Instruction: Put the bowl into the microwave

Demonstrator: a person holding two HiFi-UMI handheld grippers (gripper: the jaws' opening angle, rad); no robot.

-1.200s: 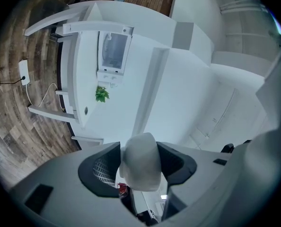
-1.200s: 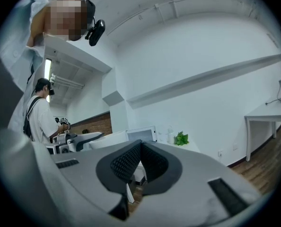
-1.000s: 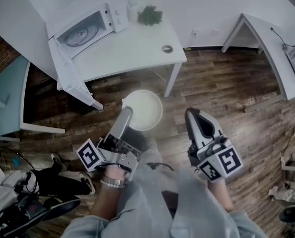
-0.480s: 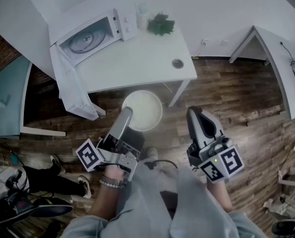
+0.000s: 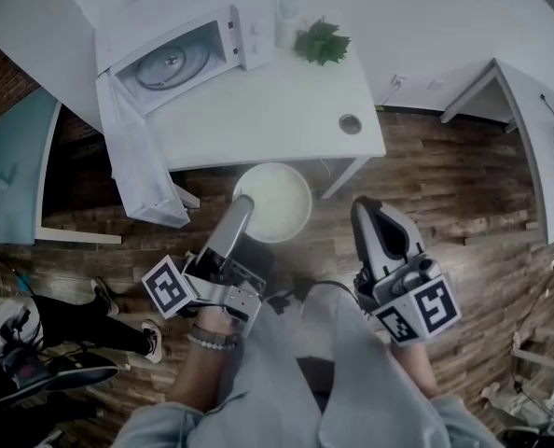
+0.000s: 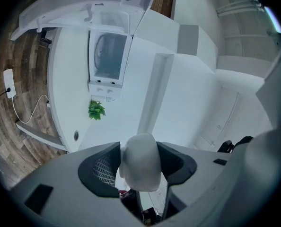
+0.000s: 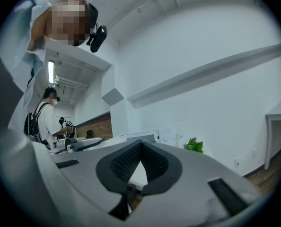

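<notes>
Pinching the bowl [image 5: 279,197] by its rim, my left gripper [image 5: 242,207] holds it level for the open microwave [image 5: 179,59]; my right gripper [image 5: 364,217] is pressed together, empty.

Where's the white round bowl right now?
Head view, centre: the white round bowl is clamped by its rim in the left gripper, over the wooden floor at the white table's near edge.

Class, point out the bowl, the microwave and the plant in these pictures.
bowl [image 5: 277,199], head view, its white inside.
microwave [image 5: 174,59], head view, the round plate in its open cavity.
plant [image 5: 322,41], head view, its leaves.
</notes>
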